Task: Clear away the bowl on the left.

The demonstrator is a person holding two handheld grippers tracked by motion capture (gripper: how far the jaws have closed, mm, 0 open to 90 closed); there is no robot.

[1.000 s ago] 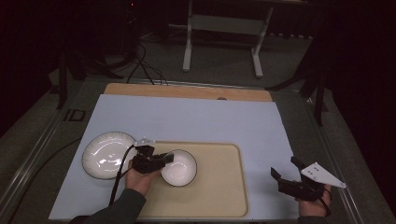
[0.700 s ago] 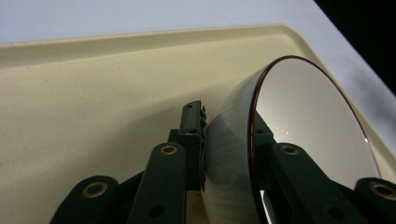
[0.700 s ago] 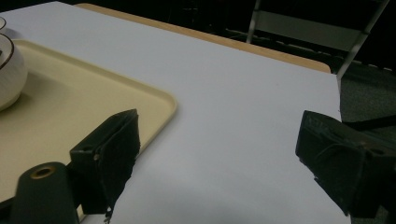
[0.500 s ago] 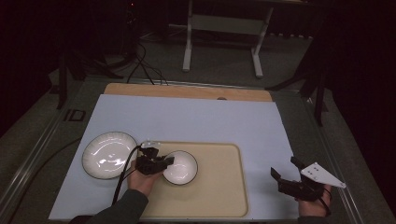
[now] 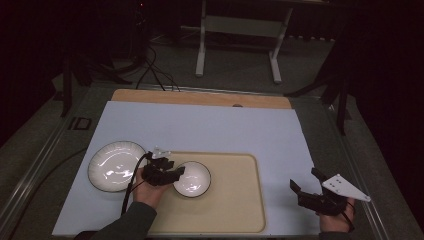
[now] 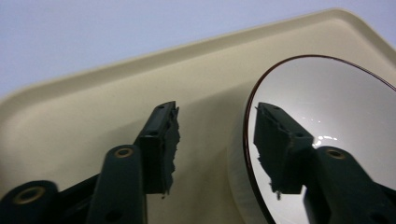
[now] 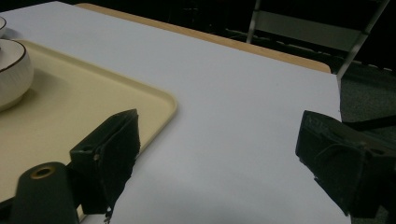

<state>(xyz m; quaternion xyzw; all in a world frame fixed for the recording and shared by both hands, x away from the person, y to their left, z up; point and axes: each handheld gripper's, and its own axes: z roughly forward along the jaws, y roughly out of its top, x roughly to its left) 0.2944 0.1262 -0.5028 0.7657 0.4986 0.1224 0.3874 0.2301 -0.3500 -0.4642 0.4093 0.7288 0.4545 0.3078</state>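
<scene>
We see a worktop [image 5: 200, 125] covered in a smooth pale blue sheet, with a strip of bare wood along its far edge, standing in a dark room; a white metal frame [image 5: 237, 30] and loose cables lie on the floor beyond. On the sheet rests a matt cream tray [image 5: 235, 205] with rounded corners and a low raised rim. A small glossy white bowl [image 5: 192, 178] with a thin dark rim sits at the tray's left end, and a larger white plate [image 5: 115, 166] lies just beside the tray on the sheet.

The left hand-held gripper [image 5: 176, 172] has just been opening: its jaws stand apart astride the bowl's rim, one outside and one over the inside, as the left gripper view shows close up, pads clear of the wall. The right hand-held gripper [image 5: 304, 181] hovers with jaws wide apart over bare sheet, right of the tray.
</scene>
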